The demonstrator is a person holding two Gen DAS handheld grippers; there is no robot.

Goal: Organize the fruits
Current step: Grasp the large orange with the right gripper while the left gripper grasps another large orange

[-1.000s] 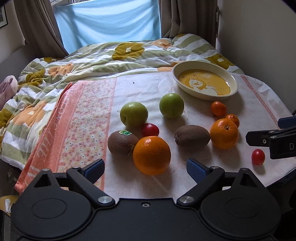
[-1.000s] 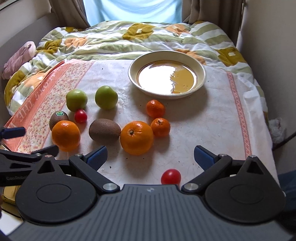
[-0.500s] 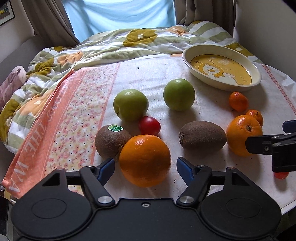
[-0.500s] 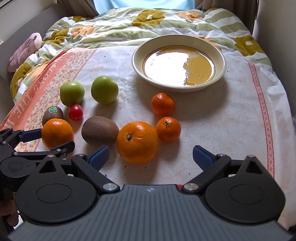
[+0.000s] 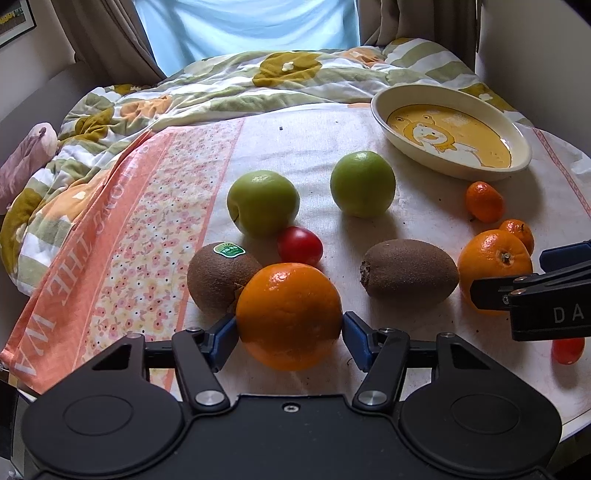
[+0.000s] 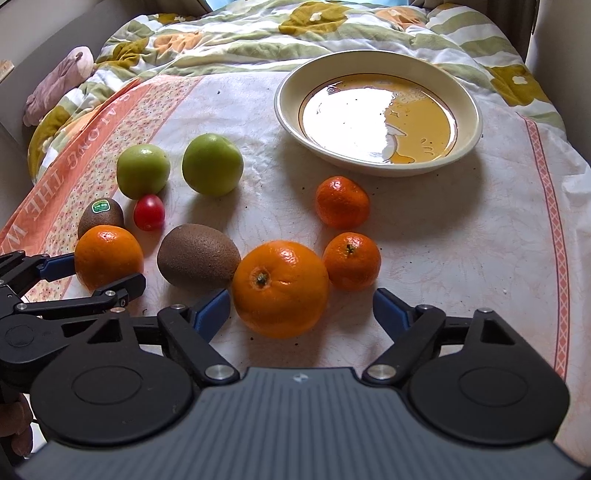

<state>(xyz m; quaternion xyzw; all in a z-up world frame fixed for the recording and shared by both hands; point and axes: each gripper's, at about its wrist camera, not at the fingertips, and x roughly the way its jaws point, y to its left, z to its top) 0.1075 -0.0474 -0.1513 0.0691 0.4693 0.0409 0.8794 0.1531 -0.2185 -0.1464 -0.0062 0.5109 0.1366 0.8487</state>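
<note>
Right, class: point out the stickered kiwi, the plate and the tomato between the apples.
stickered kiwi (image 5: 218, 280), left wrist view, brown skin below sticker
plate (image 6: 469, 107), right wrist view, right rim
tomato (image 5: 299, 245), left wrist view, centre

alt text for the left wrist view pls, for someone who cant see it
The left gripper has a large orange between its open blue fingertips on a cloth-covered table. Behind it lie two kiwis, a cherry tomato, two green apples, more oranges and an empty yellow dish; the right gripper enters at right.

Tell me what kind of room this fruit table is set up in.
Most likely a bedroom at home. A rumpled floral comforter lies right behind the cloth-covered table, curtains frame a window covered by a blue sheet, and a cartoon-printed dish sits among the fruit.
</note>
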